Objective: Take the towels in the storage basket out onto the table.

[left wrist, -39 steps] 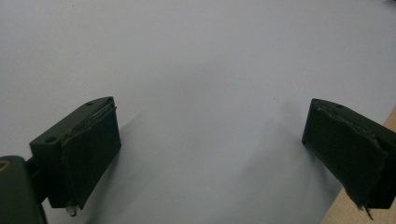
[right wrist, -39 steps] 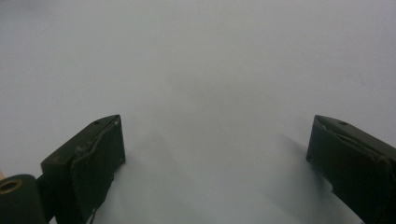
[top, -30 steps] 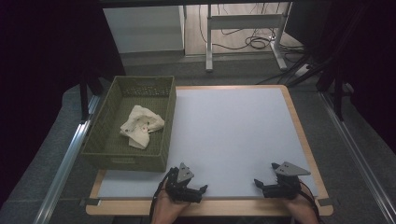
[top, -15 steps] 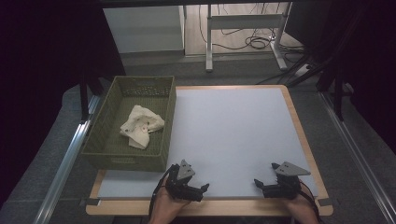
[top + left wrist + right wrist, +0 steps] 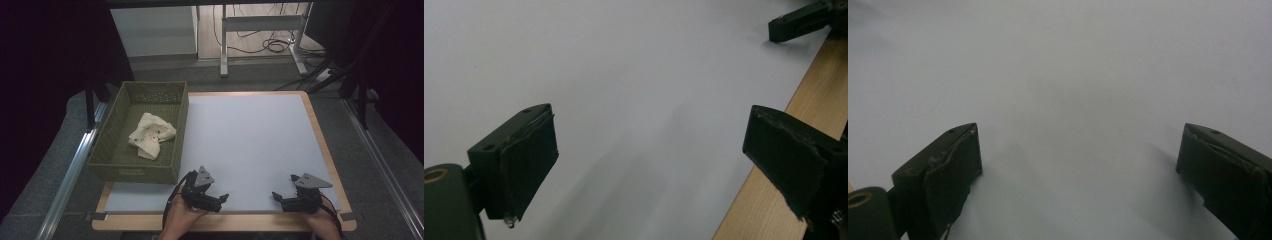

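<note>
High view: it shows the whole table, the basket (image 5: 134, 170) at the left and both hands at the near edge.
Left gripper view: up close, the two black jaws stand wide apart with nothing between them. The tip of the right gripper (image 5: 798, 21) peeks in at the top corner.
Right gripper view: its two black jaws are also wide apart, with just white mat below.
Basket: green and woven, on the left side of the table. A crumpled cream cloth (image 5: 151, 136) lies inside it.
Left gripper (image 5: 221, 201): open, low over the near edge, just right of the basket, well apart from the cloth.
Right gripper (image 5: 278, 198): open, near the right corner.
Table: a white mat (image 5: 250, 145) on a wooden board (image 5: 320, 140).
Room: grey floor, cables (image 5: 272, 45) and metal legs at the back.
</note>
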### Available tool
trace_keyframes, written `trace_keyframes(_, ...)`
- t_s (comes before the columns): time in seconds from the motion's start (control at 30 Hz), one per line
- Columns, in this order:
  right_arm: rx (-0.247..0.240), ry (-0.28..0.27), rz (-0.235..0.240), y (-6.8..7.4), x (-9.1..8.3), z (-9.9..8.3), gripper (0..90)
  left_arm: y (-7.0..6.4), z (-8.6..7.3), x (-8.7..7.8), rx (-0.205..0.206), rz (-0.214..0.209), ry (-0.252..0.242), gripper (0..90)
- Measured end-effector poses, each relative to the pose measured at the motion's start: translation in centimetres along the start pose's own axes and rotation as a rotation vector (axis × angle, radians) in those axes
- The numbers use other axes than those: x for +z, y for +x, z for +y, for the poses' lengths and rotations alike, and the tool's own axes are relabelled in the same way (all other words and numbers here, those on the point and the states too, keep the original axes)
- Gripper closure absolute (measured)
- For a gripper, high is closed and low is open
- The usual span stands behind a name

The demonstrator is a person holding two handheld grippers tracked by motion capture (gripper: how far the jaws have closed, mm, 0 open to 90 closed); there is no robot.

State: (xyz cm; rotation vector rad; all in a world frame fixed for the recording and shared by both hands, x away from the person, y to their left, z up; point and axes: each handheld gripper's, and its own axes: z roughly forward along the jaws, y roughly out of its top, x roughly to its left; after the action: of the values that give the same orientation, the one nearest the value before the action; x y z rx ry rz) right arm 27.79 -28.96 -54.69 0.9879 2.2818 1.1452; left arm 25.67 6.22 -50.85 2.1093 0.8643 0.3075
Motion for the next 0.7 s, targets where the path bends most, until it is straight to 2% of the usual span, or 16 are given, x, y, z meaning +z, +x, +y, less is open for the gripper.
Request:
trace_keyframes(0.3,0.000,0.000,0.000,0.0,0.0,0.0,4.3,0.3,1.7,-0.2,-0.003,-0.016,-0.002,6.9)
trace_keyframes(0.5,0.000,0.000,0.001,0.0,0.0,0.0,4.3,0.7,3.4,-1.1,0.002,-0.029,-0.018,6.6)
trace_keyframes(0.7,-0.001,0.000,0.002,0.0,0.0,0.0,4.3,0.8,4.5,-1.7,0.018,-0.020,-0.024,6.2)
